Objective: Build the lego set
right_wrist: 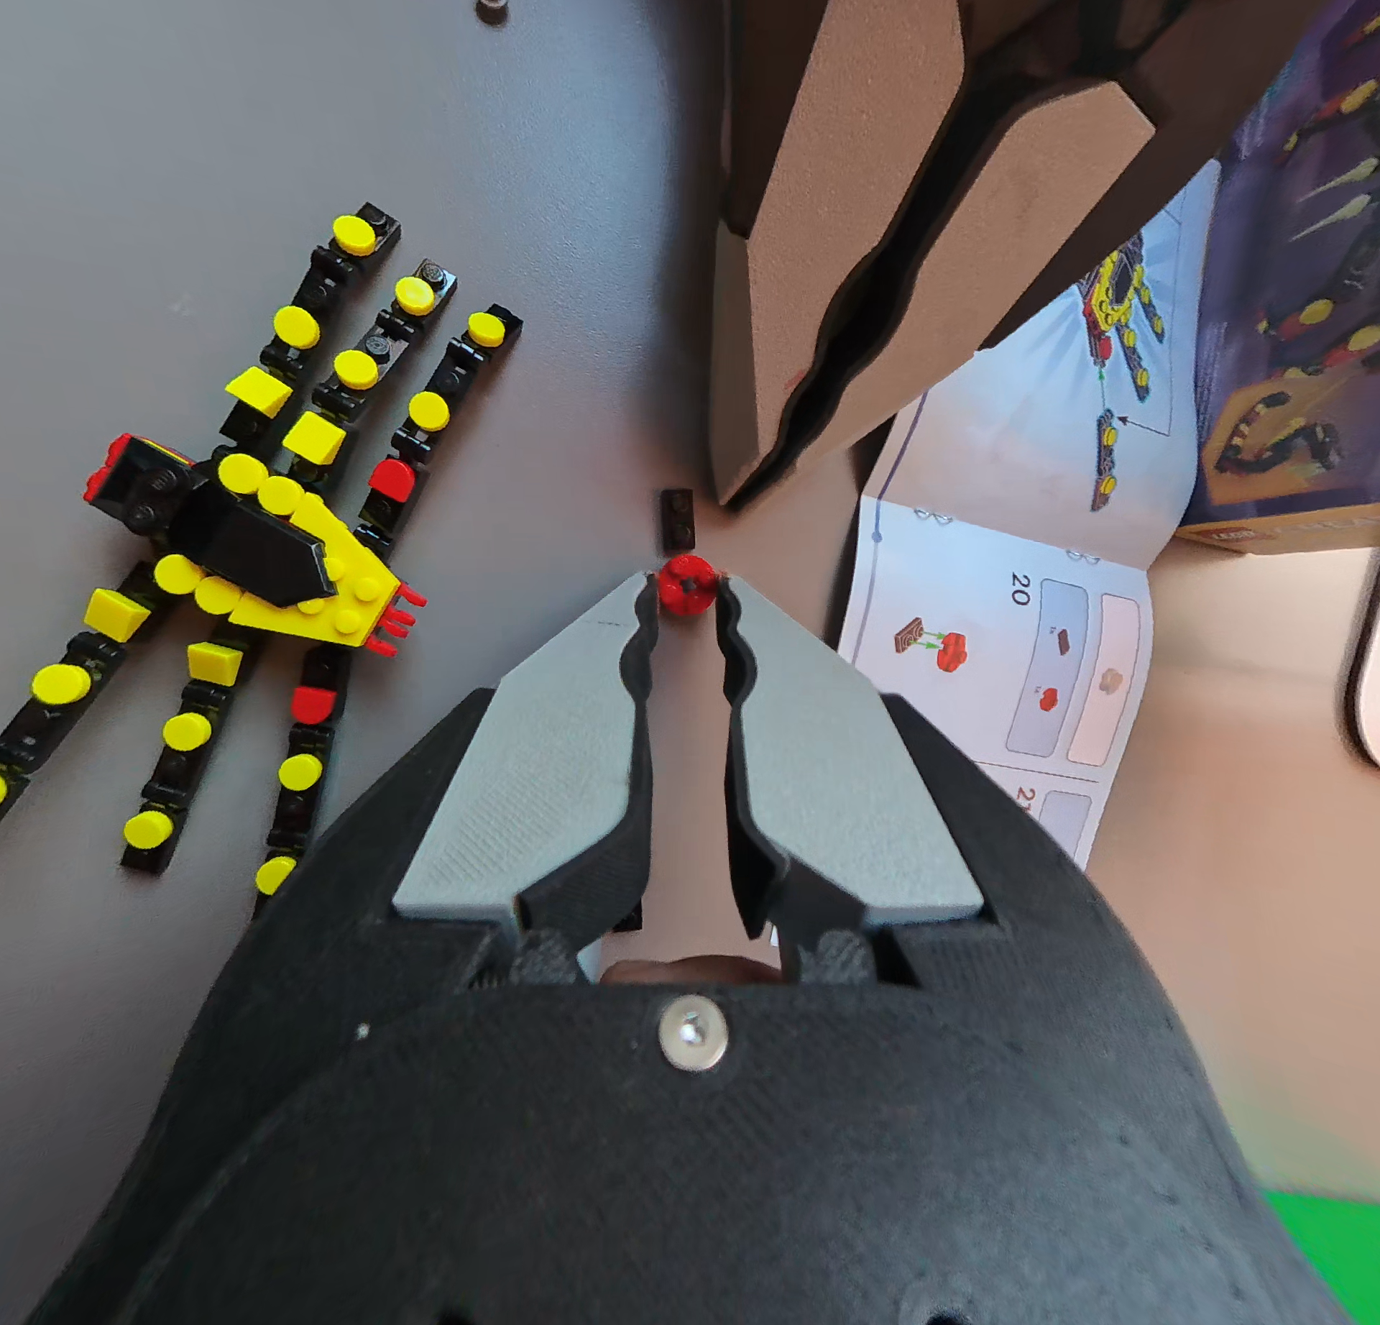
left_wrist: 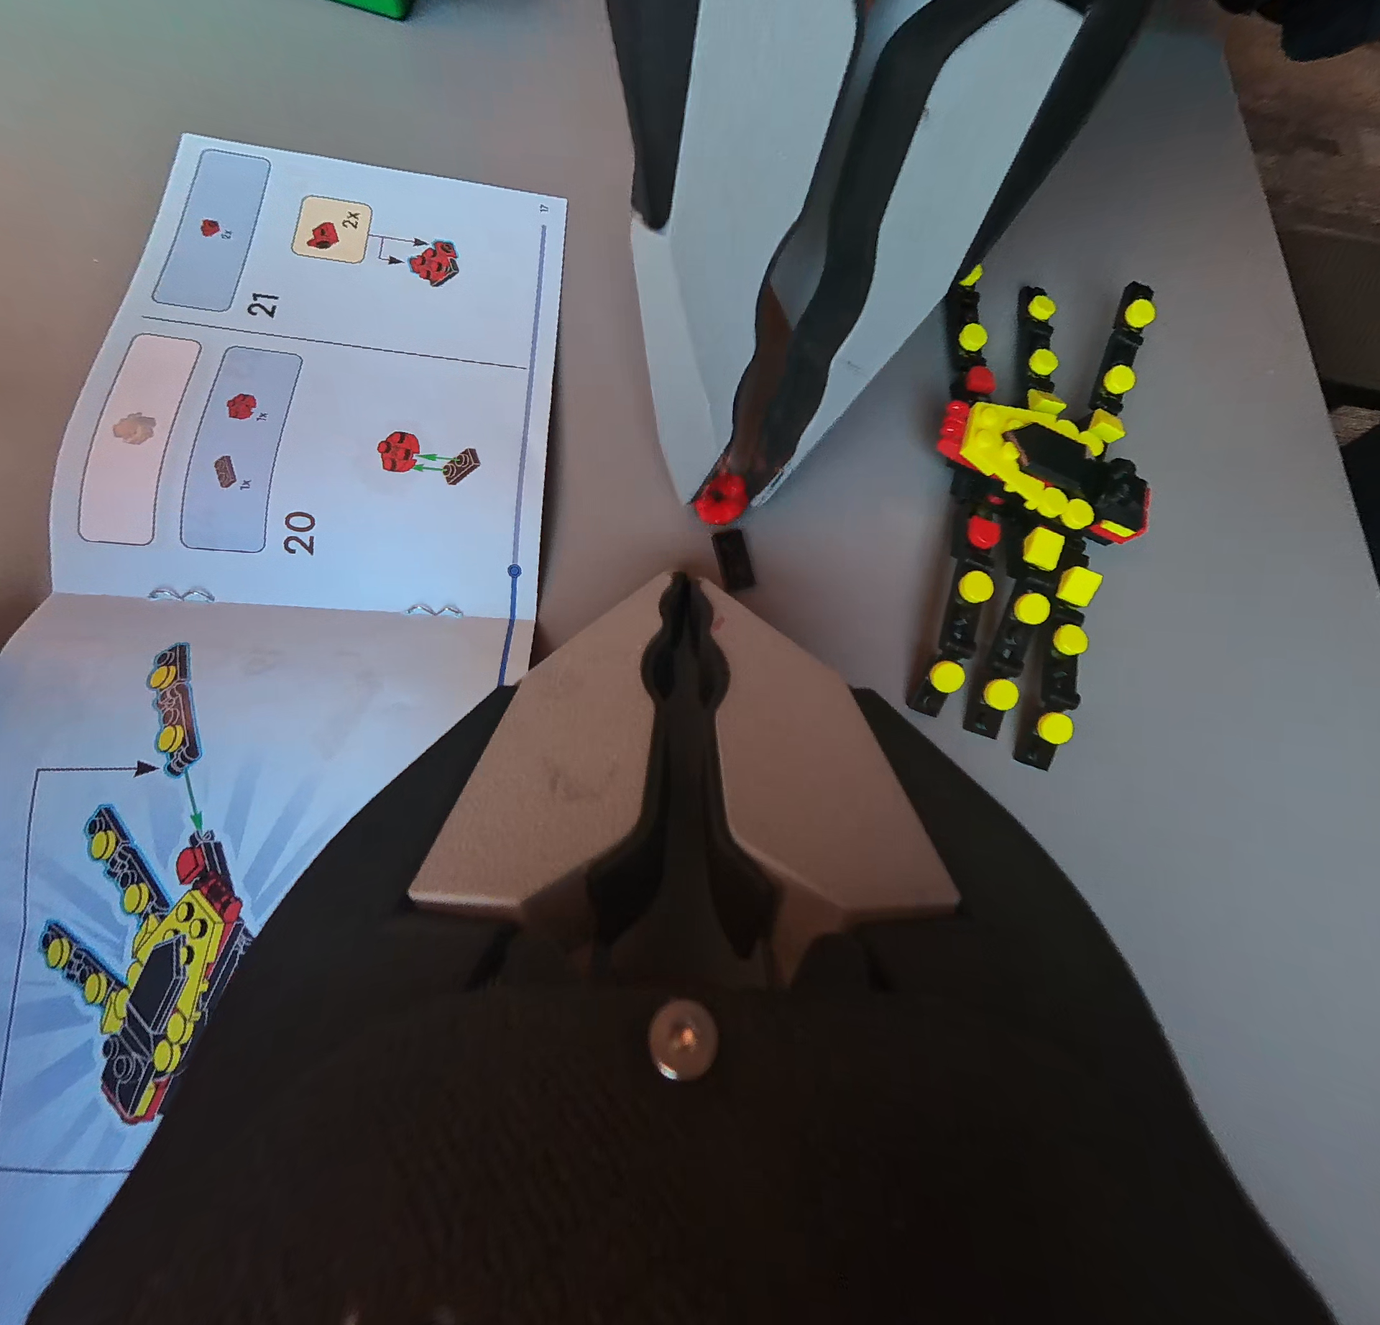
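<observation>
Nearby — booklet (left_wrist: 314, 408), spider model (left_wrist: 1038, 512).

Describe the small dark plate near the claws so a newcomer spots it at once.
Start at the yellow-and-black spider model on the grey table. Between it and the open instruction booklet, the right claw pinches a red round piece. Just beyond lies the dark two-stud plate, flat, loose, ungripped.

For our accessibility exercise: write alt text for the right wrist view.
The right tool pinches a small round red piece at its fingertips above a grey table, just short of a small black plate. A black-and-yellow spider model lies left; an open instruction booklet lies right.
</observation>
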Available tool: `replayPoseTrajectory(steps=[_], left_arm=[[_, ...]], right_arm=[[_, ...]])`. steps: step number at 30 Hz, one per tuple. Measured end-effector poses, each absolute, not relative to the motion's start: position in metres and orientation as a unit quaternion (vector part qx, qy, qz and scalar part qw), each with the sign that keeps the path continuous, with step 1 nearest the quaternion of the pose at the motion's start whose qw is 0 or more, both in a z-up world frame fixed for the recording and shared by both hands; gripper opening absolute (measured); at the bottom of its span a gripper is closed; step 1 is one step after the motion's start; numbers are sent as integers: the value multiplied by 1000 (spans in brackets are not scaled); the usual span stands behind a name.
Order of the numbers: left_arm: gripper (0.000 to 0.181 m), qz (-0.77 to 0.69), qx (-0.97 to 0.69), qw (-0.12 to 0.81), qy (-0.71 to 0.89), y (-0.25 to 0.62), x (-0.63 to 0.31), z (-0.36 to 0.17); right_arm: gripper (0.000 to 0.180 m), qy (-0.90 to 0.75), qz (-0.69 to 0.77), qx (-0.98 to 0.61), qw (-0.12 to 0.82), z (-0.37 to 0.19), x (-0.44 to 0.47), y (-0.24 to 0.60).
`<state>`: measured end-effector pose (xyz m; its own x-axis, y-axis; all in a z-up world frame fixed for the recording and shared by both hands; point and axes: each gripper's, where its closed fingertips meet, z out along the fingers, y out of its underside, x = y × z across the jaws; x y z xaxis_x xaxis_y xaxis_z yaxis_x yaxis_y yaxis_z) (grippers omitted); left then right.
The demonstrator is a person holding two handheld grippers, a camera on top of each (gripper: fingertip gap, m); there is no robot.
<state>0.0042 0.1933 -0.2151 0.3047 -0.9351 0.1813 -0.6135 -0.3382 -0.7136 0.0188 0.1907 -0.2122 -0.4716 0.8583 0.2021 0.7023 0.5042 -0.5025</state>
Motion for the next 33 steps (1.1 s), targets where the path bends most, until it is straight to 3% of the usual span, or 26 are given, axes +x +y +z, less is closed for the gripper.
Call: replayPoseTrajectory(steps=[33], left_arm=[[0, -319, -768, 254, 493, 193, 4, -215]], right_arm=[[12, -794, 126, -560, 198, -209, 4, 183]])
